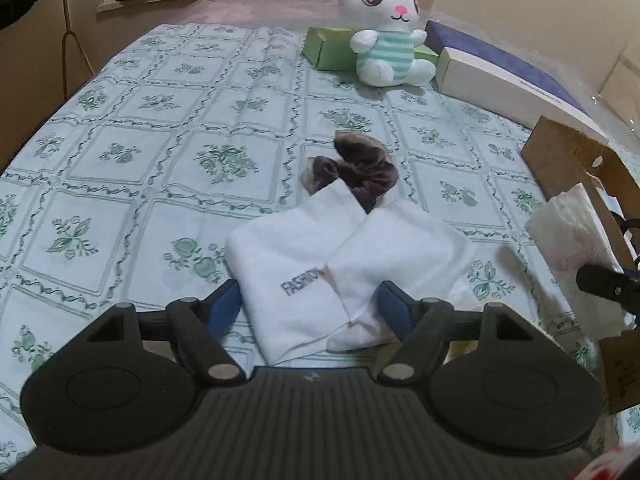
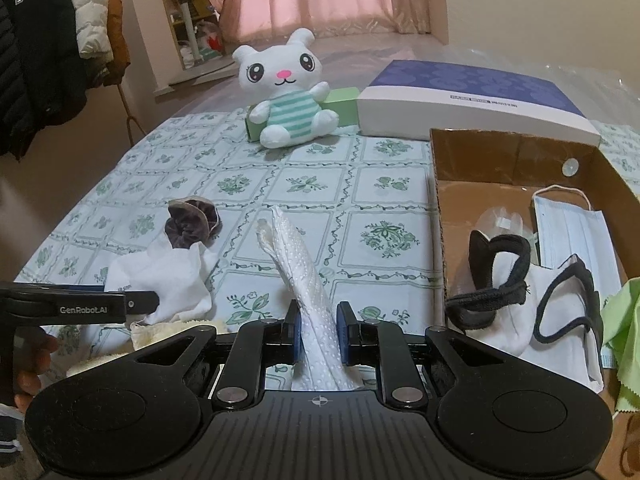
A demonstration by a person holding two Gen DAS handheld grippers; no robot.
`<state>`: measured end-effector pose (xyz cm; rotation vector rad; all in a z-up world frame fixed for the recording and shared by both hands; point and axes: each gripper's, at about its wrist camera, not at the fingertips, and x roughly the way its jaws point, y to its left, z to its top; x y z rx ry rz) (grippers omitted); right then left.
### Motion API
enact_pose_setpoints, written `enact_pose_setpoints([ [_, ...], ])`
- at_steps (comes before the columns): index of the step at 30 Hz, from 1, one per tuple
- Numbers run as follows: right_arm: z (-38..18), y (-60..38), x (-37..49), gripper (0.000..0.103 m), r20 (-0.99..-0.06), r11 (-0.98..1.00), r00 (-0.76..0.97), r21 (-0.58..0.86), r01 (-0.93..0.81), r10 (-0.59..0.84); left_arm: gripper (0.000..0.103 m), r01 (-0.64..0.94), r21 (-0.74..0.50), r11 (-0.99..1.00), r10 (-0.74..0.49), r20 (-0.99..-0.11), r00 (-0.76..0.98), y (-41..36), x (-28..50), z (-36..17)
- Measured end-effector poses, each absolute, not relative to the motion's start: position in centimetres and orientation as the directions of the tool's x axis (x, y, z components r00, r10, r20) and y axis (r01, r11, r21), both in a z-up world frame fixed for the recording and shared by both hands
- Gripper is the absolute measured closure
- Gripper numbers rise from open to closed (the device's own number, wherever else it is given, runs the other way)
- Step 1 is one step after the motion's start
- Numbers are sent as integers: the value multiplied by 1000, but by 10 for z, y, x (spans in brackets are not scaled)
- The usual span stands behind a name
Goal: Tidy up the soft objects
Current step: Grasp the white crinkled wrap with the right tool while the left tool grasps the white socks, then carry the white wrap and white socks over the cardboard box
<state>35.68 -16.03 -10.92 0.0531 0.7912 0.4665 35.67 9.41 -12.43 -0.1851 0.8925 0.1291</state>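
While the right gripper pinches a white dotted glove tight between its fingers, the glove sticks up and away over the worktop. The left gripper has its fingers wide on both sides of a folded white cloth lying on the worktop, with a dark scrunchie touching the cloth's far edge. Left and far of the cloth the flowered top lies bare. On the right sits a cardboard box with a blue face mask, a white mask with black straps and a black band inside. At the far end sits a plush bunny.
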Motion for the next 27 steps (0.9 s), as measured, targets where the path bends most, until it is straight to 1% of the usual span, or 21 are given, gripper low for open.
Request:
enact_pose_setpoints([
  [1, -109, -161, 357, 85, -673, 898, 608, 219, -381, 421, 34, -184, -117, 976, 25, -779, 627, 93, 357, -124],
  [2, -110, -162, 357, 85, -673, 900, 609, 218, -379, 419, 39, -174, -126, 977, 12, -775, 632, 91, 358, -124],
  [3, -110, -162, 357, 85, -674, 901, 610, 217, -376, 416, 50, -162, -128, 978, 5, -772, 635, 88, 359, -124],
  [4, -110, -163, 356, 85, -675, 902, 610, 217, -373, 415, 59, -144, -124, 982, -3, -769, 640, 85, 359, -124],
  [6, -109, -164, 355, 85, -674, 902, 611, 218, -372, 415, 87, -117, -138, 983, -31, -765, 643, 82, 361, -124],
  [7, -109, -164, 353, 85, -673, 902, 612, 218, -373, 415, 91, -110, -161, 981, -54, -765, 642, 82, 361, -123],
  [9, -108, -165, 351, 85, -671, 900, 612, 221, -375, 419, 93, -106, -176, 979, -67, -759, 647, 83, 358, -121],
  [15, -100, -172, 344, 85, -655, 897, 619, 243, -370, 433, 94, -85, -148, 985, -49, -723, 689, 82, 340, -99],
  [23, -72, -185, 329, 85, -604, 883, 645, 286, -372, 467, 95, -99, -107, 989, 5, -654, 756, 90, 313, -50],
  [27, -55, -195, 321, 85, -570, 880, 670, 296, -372, 476, 94, -87, -94, 992, 9, -624, 781, 86, 305, -28],
])
